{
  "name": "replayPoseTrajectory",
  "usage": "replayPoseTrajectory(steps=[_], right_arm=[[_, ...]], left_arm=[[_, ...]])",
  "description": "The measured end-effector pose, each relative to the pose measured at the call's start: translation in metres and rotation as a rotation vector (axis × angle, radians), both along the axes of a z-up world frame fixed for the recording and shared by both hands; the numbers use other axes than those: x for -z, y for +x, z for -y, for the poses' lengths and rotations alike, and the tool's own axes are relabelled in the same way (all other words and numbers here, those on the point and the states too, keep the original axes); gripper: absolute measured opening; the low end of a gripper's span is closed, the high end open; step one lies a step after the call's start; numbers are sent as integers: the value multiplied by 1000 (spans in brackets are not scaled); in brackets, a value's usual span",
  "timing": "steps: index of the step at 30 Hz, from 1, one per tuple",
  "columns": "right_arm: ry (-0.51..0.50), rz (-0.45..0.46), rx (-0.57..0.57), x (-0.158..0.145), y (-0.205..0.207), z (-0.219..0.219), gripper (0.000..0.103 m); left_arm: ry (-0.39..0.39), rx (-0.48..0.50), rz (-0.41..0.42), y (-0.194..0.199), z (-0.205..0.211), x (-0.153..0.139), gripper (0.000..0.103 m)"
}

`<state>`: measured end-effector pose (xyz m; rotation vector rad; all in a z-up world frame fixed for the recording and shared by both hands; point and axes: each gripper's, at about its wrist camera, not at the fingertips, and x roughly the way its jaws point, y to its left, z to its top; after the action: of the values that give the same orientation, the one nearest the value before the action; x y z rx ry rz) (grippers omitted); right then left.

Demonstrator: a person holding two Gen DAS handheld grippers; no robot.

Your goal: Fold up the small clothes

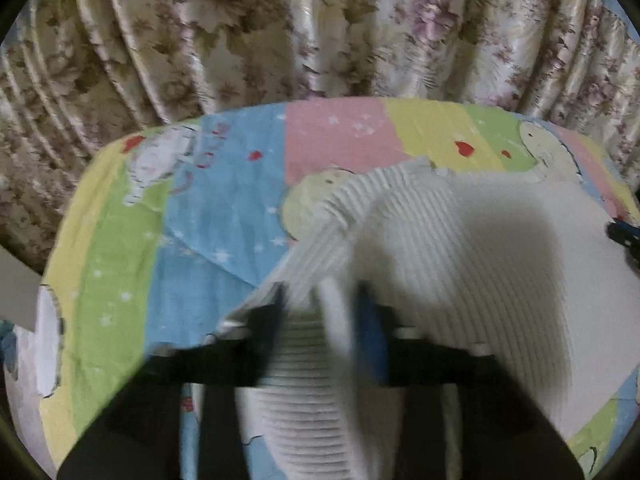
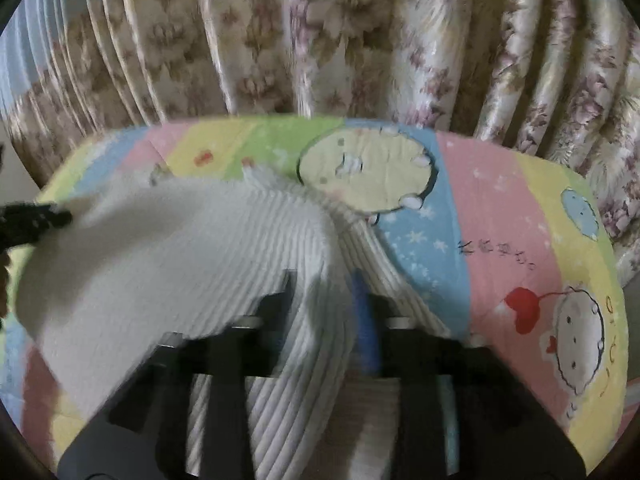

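Observation:
A small white ribbed garment point(image 1: 460, 232) lies on a pastel cartoon-print sheet point(image 1: 224, 216). My left gripper point(image 1: 320, 312) is shut on the garment's near left edge, with a fold of ribbed cloth pinched between its black fingers. In the right wrist view the same white garment point(image 2: 180, 248) spreads to the left, and my right gripper point(image 2: 324, 300) is shut on its near right edge. Each gripper's tip shows at the edge of the other's view: the right gripper point(image 1: 624, 236) and the left gripper point(image 2: 32, 220). Both frames are blurred.
The sheet point(image 2: 500, 220) covers a table-like surface that ends at a far edge. A pleated floral curtain point(image 1: 280, 28) hangs close behind that edge, the curtain point(image 2: 360, 32) filling the upper half of both views.

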<state>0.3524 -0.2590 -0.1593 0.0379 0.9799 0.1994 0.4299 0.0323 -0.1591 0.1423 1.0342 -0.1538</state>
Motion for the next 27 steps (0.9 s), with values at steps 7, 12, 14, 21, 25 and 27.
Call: replayPoseTrajectory(steps=[7, 12, 14, 21, 25, 27], right_arm=[[52, 86, -53, -43, -66, -32, 44], [49, 38, -188, -23, -97, -95, 43], [24, 17, -201, -11, -100, -104, 43], [-49, 0, -113, 9, -108, -68, 34], [21, -30, -19, 13, -121, -27, 32], [60, -34, -9, 13, -126, -19, 31]], left_arm=[[-14, -14, 58, -45, 3, -38, 70], [-38, 88, 36, -96, 49, -31, 70], [-41, 100, 9, -110, 60, -17, 71], [2, 100, -16, -117, 59, 12, 74], [-12, 92, -20, -116, 55, 11, 74], [-7, 95, -22, -115, 55, 13, 75]])
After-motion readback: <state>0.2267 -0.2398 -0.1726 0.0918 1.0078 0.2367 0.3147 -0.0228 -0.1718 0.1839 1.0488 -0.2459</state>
